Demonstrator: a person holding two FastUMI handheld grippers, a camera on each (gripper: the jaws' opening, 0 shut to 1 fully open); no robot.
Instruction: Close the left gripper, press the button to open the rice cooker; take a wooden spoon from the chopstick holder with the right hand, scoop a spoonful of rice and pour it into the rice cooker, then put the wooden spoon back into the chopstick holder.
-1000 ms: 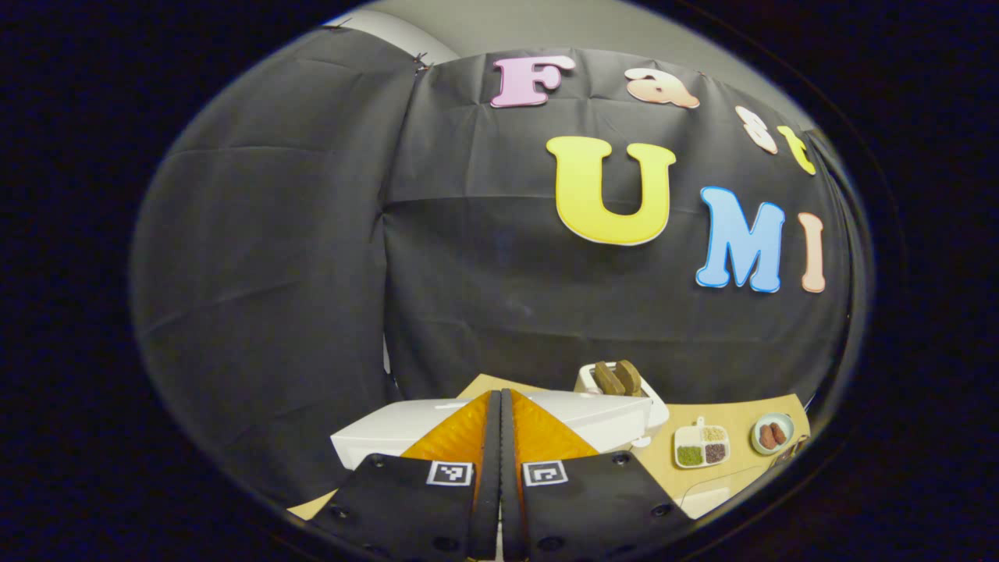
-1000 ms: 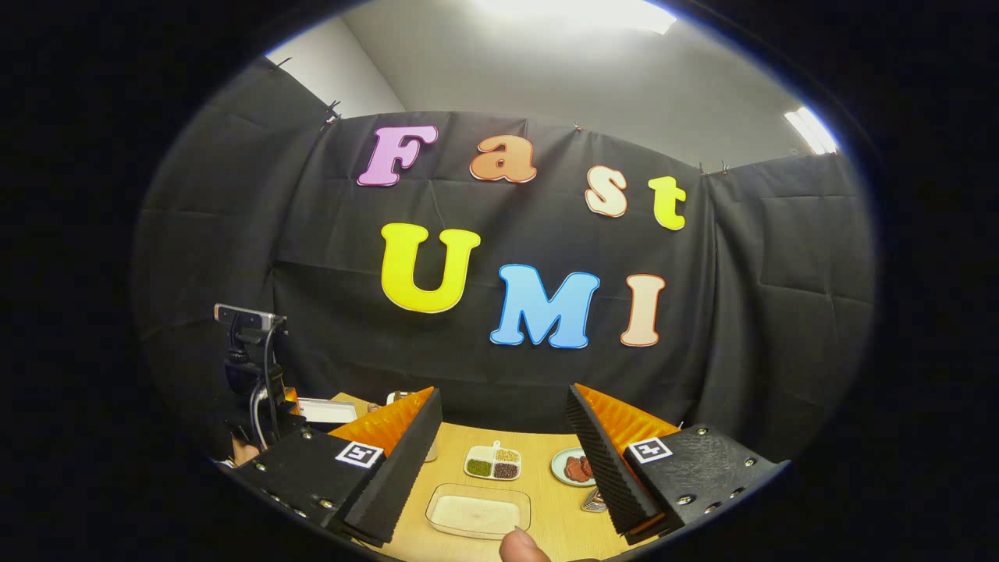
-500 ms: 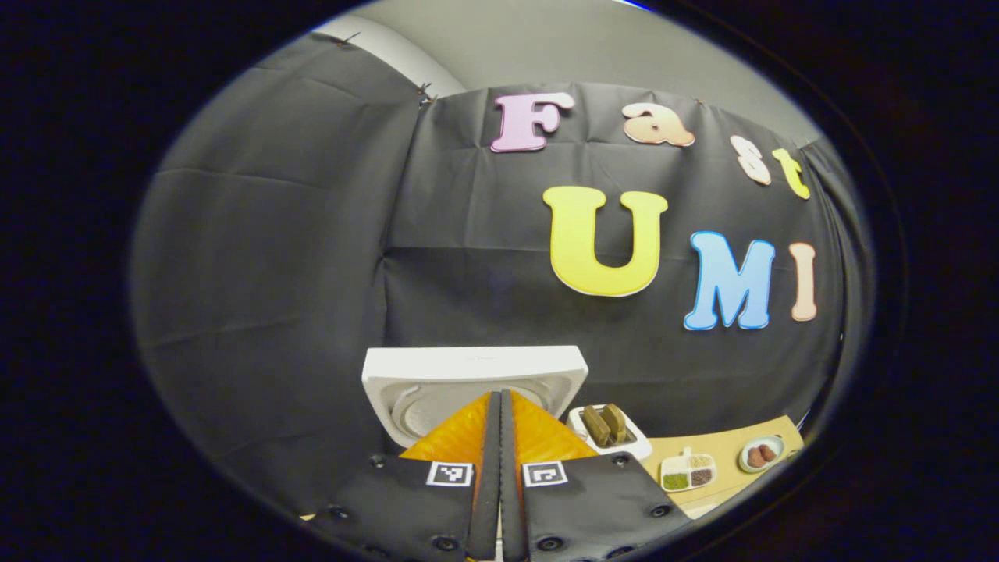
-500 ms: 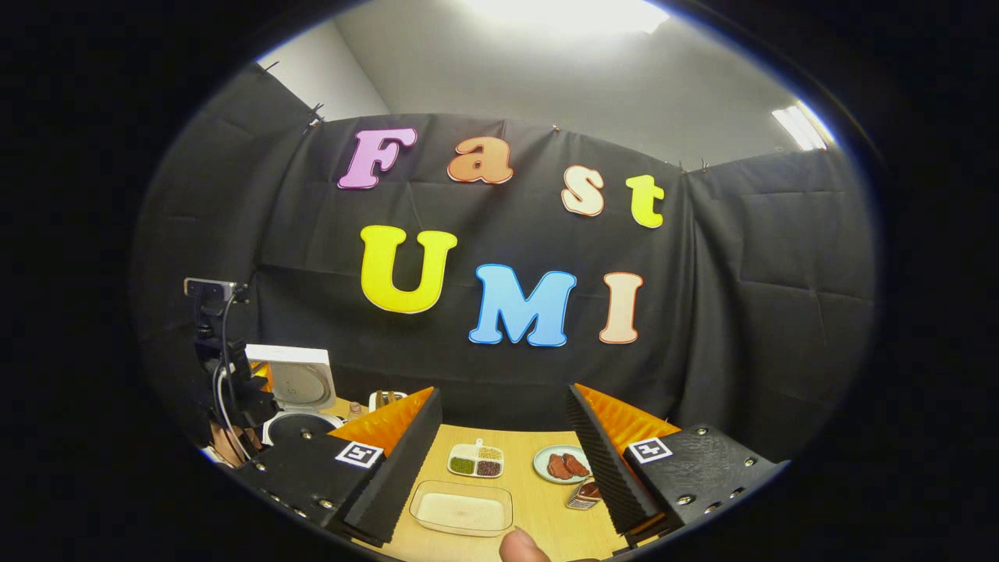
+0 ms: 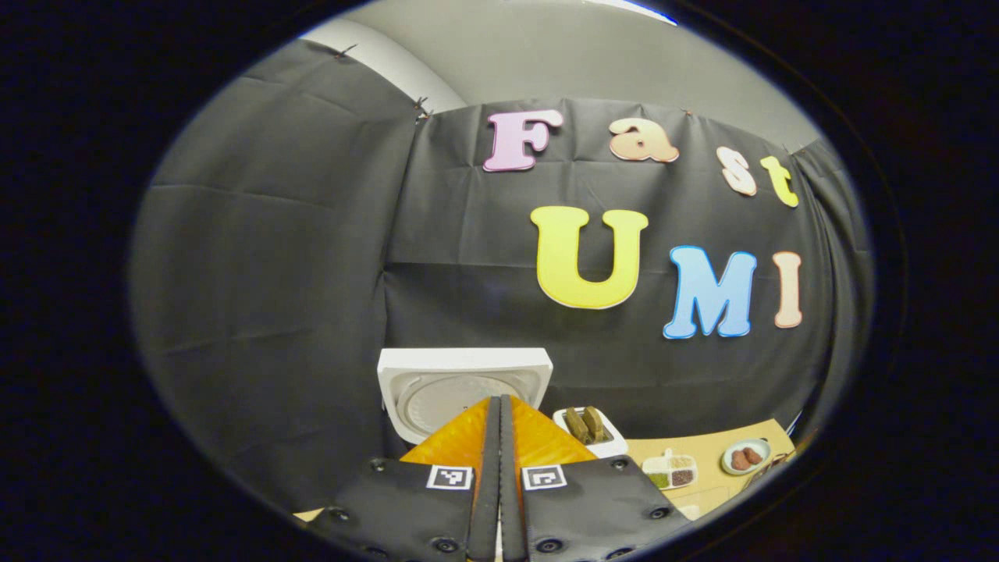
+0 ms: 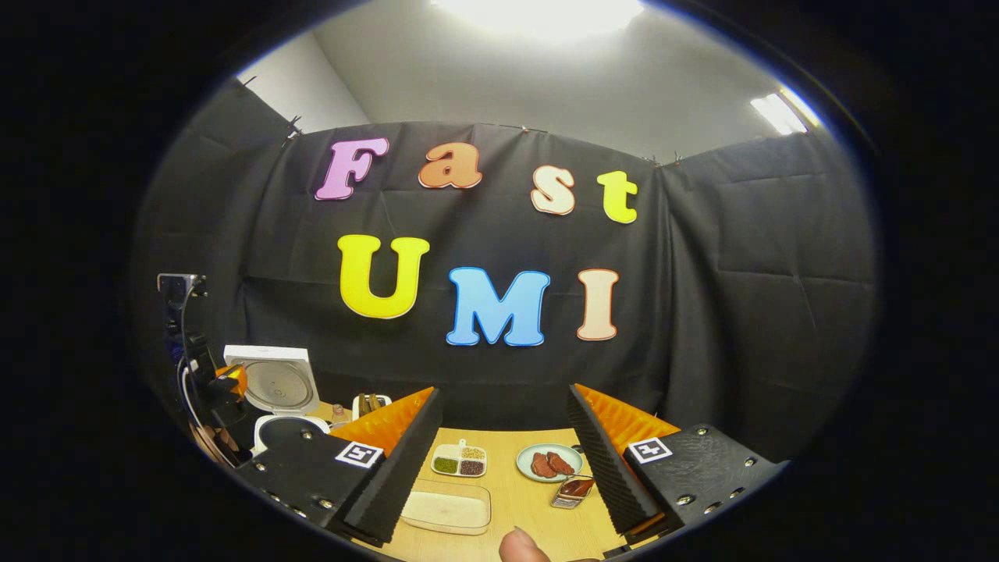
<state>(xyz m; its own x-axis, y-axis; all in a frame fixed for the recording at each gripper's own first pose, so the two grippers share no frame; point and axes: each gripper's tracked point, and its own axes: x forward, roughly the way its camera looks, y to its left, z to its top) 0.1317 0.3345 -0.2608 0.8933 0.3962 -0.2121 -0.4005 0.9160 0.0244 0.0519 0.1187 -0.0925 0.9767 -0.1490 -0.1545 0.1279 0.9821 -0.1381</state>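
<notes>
The white rice cooker point(image 5: 464, 384) stands with its lid raised, the round inner plate facing me. My left gripper point(image 5: 499, 407) is shut with nothing in it, in front of the cooker and a little away from it. To the cooker's right stands the white chopstick holder point(image 5: 591, 431) with wooden spoons in it. In the right gripper view the open cooker point(image 6: 275, 388) is at the far left, the chopstick holder point(image 6: 371, 405) beside it, and a clear tray of rice point(image 6: 446, 509) lies near. My right gripper point(image 6: 503, 394) is open and empty above the table.
On the wooden table point(image 6: 531, 515) lie a sectioned dish of grains point(image 6: 459, 462), a plate with reddish pieces point(image 6: 550, 462) and a small metal cup point(image 6: 574, 490). A thumb point(image 6: 521, 548) shows at the bottom edge. The other gripper, with its cable, point(image 6: 207, 390) stands by the cooker.
The cooker's lid has swung up from shut to fully open. My left gripper has drawn back from it, still shut. The right gripper has turned slightly, staying open.
</notes>
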